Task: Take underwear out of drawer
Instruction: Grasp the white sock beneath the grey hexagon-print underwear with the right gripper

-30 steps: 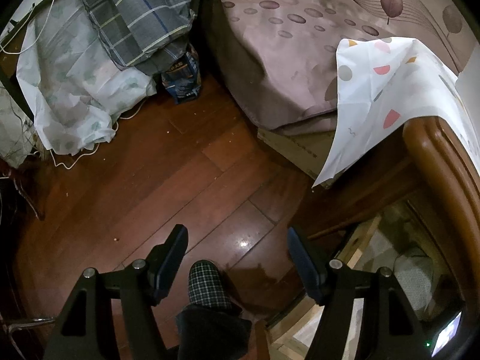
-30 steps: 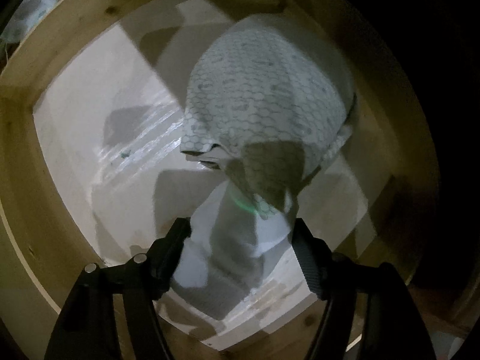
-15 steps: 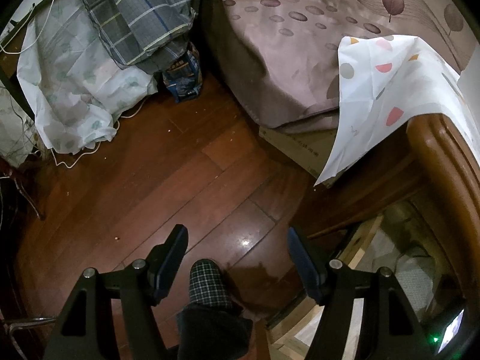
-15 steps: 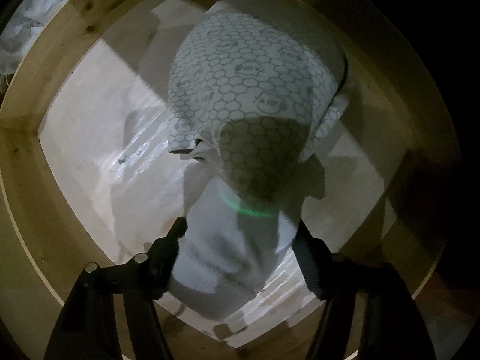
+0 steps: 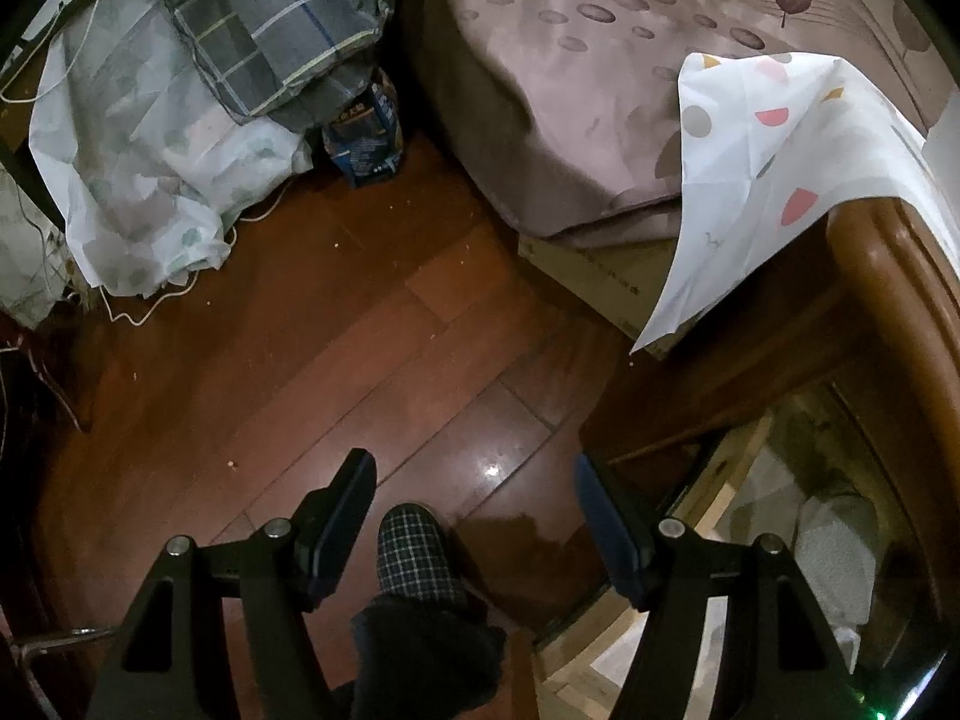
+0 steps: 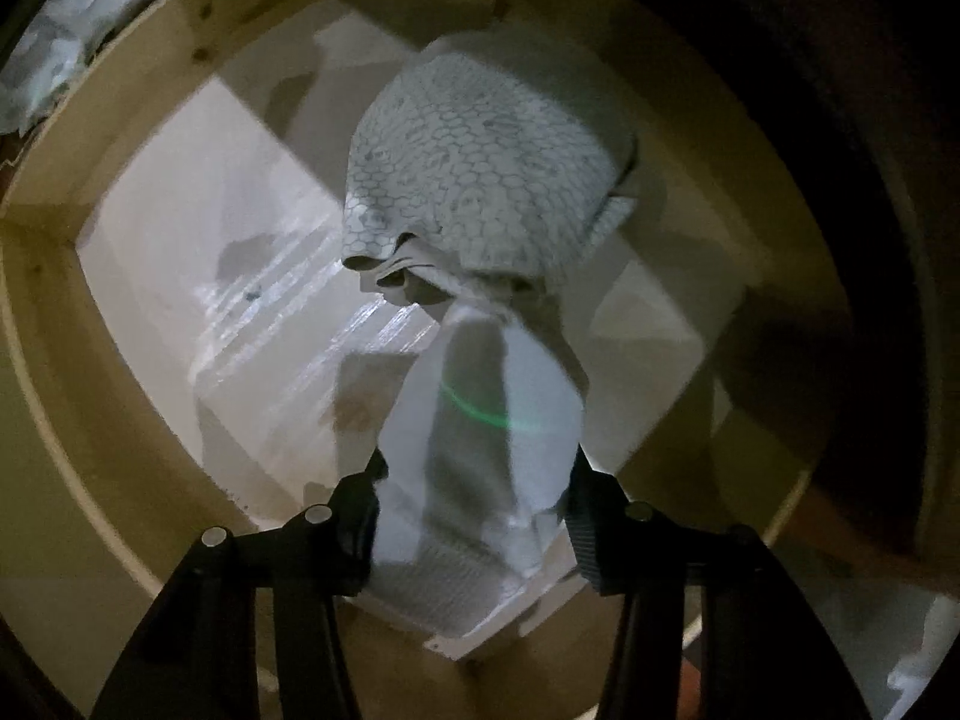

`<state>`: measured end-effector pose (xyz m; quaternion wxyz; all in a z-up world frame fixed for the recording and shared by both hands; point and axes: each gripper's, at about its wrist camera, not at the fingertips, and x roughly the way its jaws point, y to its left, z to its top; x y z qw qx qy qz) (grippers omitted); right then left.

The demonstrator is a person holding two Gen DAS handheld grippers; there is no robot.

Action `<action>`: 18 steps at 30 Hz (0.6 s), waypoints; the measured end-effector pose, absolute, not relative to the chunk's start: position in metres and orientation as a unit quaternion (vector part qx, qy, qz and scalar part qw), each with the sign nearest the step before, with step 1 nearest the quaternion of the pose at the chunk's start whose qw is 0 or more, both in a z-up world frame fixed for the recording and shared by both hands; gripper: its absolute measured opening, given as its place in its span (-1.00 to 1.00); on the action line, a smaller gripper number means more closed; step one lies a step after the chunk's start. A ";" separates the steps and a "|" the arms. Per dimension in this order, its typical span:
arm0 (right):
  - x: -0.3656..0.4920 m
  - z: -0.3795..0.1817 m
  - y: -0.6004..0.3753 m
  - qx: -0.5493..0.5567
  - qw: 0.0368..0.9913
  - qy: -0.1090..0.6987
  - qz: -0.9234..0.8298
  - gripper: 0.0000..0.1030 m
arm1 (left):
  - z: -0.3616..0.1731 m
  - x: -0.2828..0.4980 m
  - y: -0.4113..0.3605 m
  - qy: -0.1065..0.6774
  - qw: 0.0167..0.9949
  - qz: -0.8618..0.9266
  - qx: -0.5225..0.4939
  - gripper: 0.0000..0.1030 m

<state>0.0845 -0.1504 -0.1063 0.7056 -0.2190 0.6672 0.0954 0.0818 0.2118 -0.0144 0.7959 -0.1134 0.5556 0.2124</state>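
The underwear, pale with a grey honeycomb print and a white waistband, hangs inside the open wooden drawer. My right gripper points straight down into the drawer. Its jaws are closing, and both pads press on the white band. The printed part droops away from the fingers over the white drawer floor. In the left wrist view the same drawer shows at the lower right with the underwear in it. My left gripper hovers open over the wooden floor, holding nothing.
A person's checked slipper stands below the left gripper. A bed with a spotted white cloth lies behind the drawer unit. Plastic bags, a plaid cloth, a blue box and a loose cable crowd the far left.
The right jaws have narrowed onto the white waistband, and the underwear has lifted a little off the drawer floor. The left gripper has stayed still.
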 end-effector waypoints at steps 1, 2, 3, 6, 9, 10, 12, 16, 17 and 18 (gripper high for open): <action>0.081 -0.104 -0.152 -0.213 0.710 0.665 0.092 -0.09 | -0.014 0.082 0.210 0.555 0.797 0.212 -0.109 0.37; 0.078 -0.098 -0.154 -0.202 0.720 0.658 0.088 -0.09 | -0.014 0.081 0.211 0.554 0.798 0.211 -0.105 0.37; 0.075 -0.092 -0.156 -0.194 0.728 0.652 0.083 -0.09 | -0.014 0.081 0.208 0.553 0.799 0.210 -0.102 0.37; 0.069 -0.080 -0.158 -0.169 0.747 0.639 0.071 -0.09 | -0.017 0.081 0.205 0.556 0.799 0.208 -0.099 0.37; 0.057 -0.062 -0.161 -0.144 0.767 0.623 0.058 -0.09 | -0.019 0.082 0.201 0.560 0.797 0.207 -0.094 0.37; 0.053 -0.060 -0.160 -0.133 0.773 0.618 0.053 -0.09 | -0.019 0.083 0.199 0.561 0.796 0.207 -0.094 0.37; 0.048 -0.057 -0.166 -0.117 0.789 0.603 0.032 -0.09 | -0.019 0.083 0.196 0.562 0.796 0.204 -0.093 0.37; 0.032 -0.037 -0.161 -0.089 0.821 0.564 -0.012 -0.09 | -0.019 0.082 0.190 0.559 0.799 0.206 -0.083 0.37; 0.030 -0.034 -0.162 -0.077 0.827 0.557 -0.024 -0.09 | -0.020 0.083 0.189 0.560 0.798 0.207 -0.081 0.37; 0.028 -0.035 -0.164 -0.069 0.831 0.552 -0.031 -0.09 | -0.020 0.082 0.188 0.562 0.797 0.206 -0.080 0.37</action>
